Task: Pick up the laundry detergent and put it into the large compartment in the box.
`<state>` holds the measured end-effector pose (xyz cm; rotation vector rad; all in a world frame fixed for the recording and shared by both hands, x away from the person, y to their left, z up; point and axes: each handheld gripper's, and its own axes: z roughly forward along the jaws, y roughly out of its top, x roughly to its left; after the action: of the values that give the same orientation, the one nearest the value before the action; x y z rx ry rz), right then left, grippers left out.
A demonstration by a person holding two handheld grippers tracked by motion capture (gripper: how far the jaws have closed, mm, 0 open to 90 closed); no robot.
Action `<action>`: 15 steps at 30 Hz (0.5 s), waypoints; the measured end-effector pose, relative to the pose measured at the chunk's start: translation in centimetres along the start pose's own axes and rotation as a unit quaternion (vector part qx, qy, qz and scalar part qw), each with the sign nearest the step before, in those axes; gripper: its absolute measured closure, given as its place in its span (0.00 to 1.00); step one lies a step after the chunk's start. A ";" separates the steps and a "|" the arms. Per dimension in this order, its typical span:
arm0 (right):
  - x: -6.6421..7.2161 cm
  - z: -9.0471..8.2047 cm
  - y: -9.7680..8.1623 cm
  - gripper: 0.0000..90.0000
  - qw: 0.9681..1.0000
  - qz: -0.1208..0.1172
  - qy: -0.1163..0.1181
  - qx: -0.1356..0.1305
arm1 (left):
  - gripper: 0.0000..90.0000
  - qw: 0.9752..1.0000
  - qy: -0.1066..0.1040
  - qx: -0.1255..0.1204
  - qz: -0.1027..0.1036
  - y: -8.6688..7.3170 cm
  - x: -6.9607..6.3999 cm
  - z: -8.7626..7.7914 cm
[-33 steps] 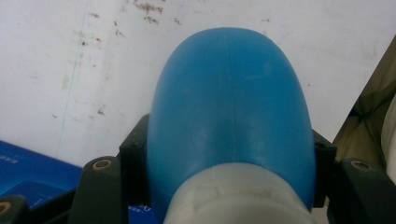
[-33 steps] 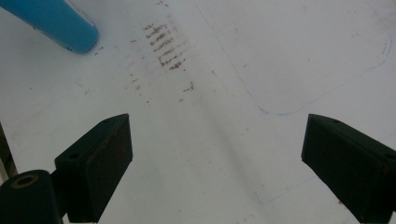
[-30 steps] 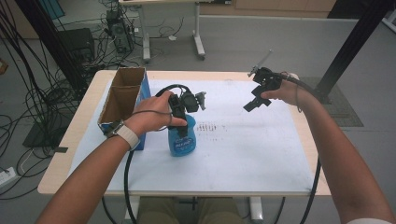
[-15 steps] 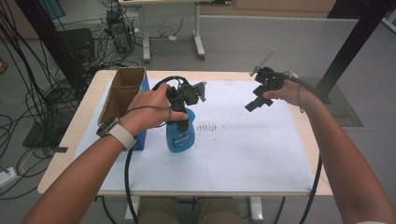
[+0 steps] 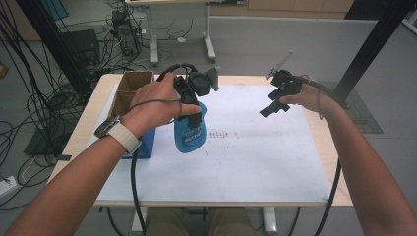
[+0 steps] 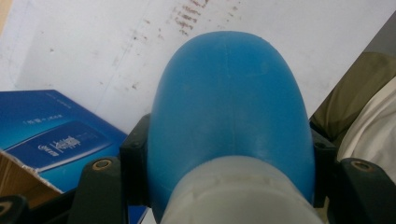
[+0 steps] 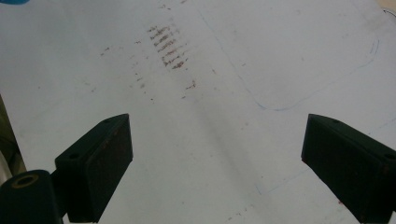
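left gripper [image 5: 194, 110]: raised over left-centre of tabletop [image 5: 295, 189], gripped in left hand [image 5: 155, 103]; fingers [image 6: 133, 165] clamped on either side of blue bottle [image 5: 190, 133], up near its pale neck.
blue bottle: hangs neck-up from left gripper, clear of white sheet [image 5: 255, 157]; label on front, text too small to read. in left gripper view, rounded blue body [image 6: 229, 112] bulges between the fingers, whitish collar at bottom edge.
right gripper [image 5: 275, 101]: held up in right hand [image 5: 307, 98] over right-rear part of tabletop, well apart from bottle; fingers [image 7: 95, 165] spread wide, nothing between, white sheet beneath in right gripper view.
white sheet: covers most of tabletop; patch of brownish dash marks [image 7: 168, 46] near centre; faint blue pen outline w/ rounded corner [image 7: 327, 84] in right gripper view.
cardboard box [image 5: 129, 91]: open top, left-rear of tabletop, blue side panel [image 6: 51, 140] w/ printed label, just beside bottle in left gripper view.
wristwatch [image 5: 118, 132]: pale strap, on left wrist.
cables [image 5: 133, 191]: black, trail from each gripper down past front tabletop edge.
floor [image 5: 255, 44]: grey, w/ loose cable tangle and desk legs beyond tabletop.
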<state>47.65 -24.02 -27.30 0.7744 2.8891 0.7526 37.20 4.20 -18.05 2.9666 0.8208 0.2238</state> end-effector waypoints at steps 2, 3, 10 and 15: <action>0.0 -0.1 0.0 0.10 1.000 -0.001 -0.001 0.000 | 0.42 1.000 0.001 -0.001 -0.003 0.0 0.0 -0.2; 0.1 -0.1 -0.1 0.10 1.000 -0.001 0.000 -0.001 | 0.42 1.000 0.001 0.000 -0.011 0.0 0.1 -0.6; 0.3 -0.2 0.0 0.10 1.000 -0.004 0.001 -0.003 | 0.42 0.999 -0.006 0.008 -0.038 0.0 0.8 -1.7; 0.3 -0.2 0.0 0.10 1.000 -0.004 0.000 -0.005 | 0.42 0.998 -0.003 0.019 -0.056 0.3 1.3 -2.6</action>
<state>47.37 -24.02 -27.08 0.7608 2.8847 0.7647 38.04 4.68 -15.26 2.9410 0.9989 0.1963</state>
